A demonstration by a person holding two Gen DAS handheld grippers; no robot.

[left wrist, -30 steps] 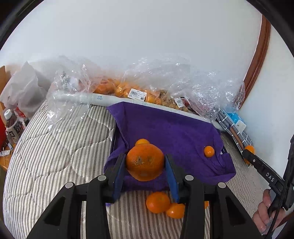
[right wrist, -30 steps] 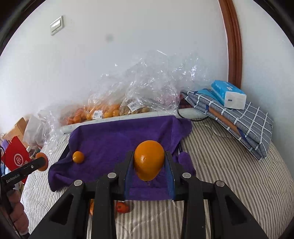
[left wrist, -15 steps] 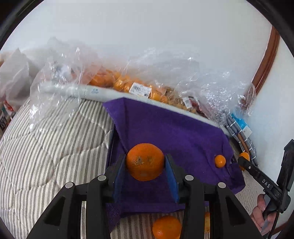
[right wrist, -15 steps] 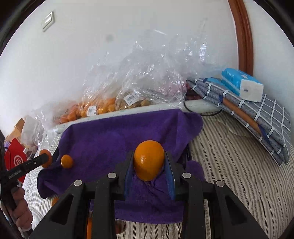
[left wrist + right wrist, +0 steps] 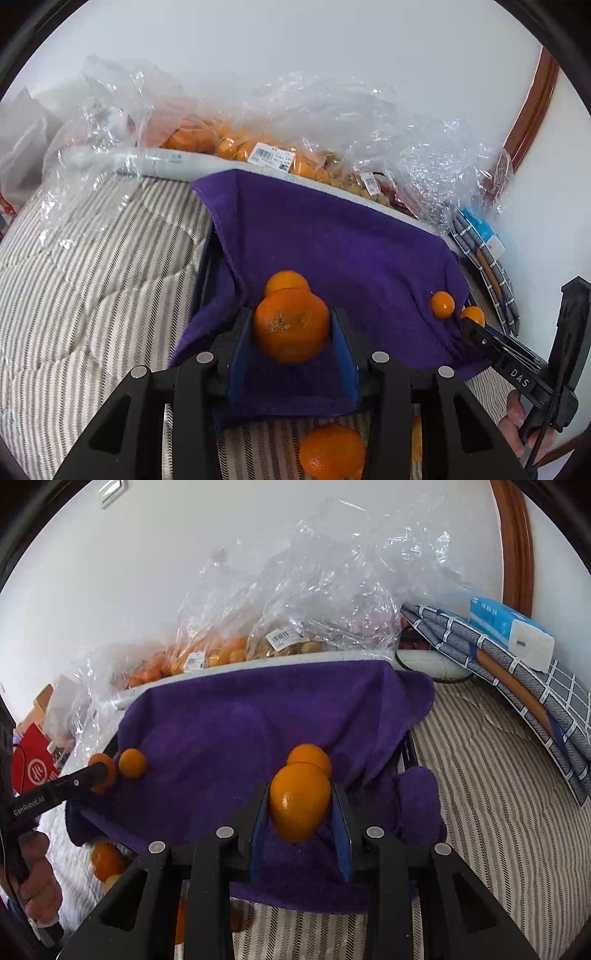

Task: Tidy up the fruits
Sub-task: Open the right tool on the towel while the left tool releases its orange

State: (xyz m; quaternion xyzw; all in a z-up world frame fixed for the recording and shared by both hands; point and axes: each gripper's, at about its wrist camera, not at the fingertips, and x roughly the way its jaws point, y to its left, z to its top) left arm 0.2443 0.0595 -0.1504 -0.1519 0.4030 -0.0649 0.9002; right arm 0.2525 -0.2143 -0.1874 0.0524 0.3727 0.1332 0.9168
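Right, your left tool (image 5: 291, 328) clamps a mandarin (image 5: 291, 325), your right tool (image 5: 300, 805) an orange (image 5: 300, 801); set both on the purple towel (image 5: 332, 243) just ahead.

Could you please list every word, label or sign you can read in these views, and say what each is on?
"DAS": on the right gripper's finger, left wrist view.
"GenRobot.AI": on the left gripper's finger, right wrist view.
White round sign, not legible: on the red bag.
Barcode stickers on the fruit bags: too small.
Print on the tissue pack and white roll: too blurred.
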